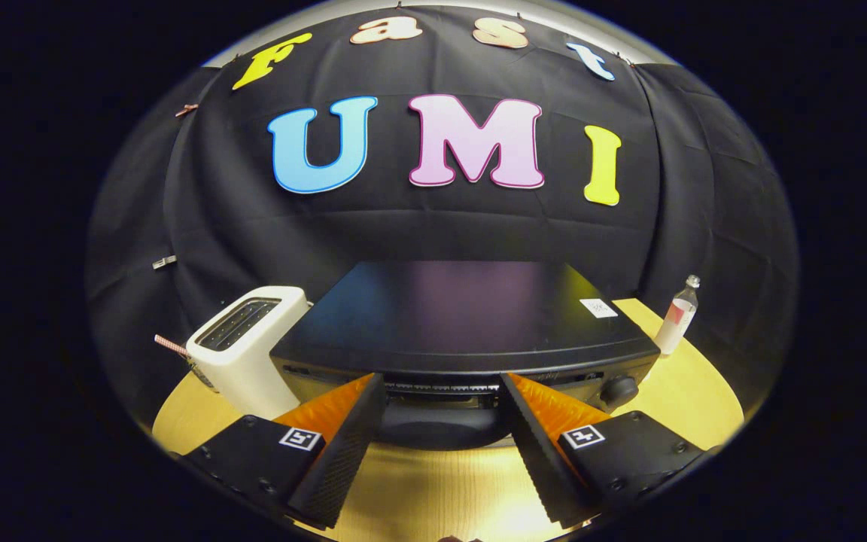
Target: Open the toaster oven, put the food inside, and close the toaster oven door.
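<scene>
Fingers (441, 388) spread wide, empty, oven (463, 324) at 12 o'clock just ahead; risk: tips slip off door top, nudging toaster (249, 350) at 10.

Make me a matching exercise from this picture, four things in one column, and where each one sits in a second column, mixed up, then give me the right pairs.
Things:
1. toaster oven
2. white toaster
3. bottle
4. gripper

Places:
A. stands on the wooden table at the knob end of the toaster oven
B. fingers open, tips close to the oven's front
C. black box just ahead of the fingers
D. stands beside the oven at the end away from its knob

Pairs: 1-C, 2-D, 3-A, 4-B
</scene>
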`<state>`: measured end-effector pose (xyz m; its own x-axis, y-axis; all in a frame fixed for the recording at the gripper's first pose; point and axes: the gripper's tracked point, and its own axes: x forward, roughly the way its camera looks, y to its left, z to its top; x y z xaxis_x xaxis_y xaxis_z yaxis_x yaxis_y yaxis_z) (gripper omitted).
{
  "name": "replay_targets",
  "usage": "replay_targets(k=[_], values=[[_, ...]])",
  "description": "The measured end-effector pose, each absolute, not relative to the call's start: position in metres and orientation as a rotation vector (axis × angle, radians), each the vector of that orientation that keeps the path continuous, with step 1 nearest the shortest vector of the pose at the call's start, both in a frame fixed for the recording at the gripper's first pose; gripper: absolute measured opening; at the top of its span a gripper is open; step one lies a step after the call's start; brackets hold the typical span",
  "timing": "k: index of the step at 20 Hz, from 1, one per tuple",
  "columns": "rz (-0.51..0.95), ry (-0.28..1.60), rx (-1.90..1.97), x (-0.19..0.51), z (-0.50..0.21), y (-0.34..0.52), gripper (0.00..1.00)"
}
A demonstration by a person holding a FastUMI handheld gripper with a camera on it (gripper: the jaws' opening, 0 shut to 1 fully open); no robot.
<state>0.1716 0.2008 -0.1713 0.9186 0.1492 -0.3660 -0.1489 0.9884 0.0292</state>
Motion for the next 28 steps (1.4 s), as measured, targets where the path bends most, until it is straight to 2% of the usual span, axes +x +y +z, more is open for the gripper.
replay_targets(k=[13,22,28], values=[[0.184,0.405,-0.040,0.087,-0.213,0.193,0.99],[0.219,0.544,-0.086,0.047,-0.279,0.185,0.99],[0.256,0.576,-0.077,0.037,-0.280,0.168,0.99]])
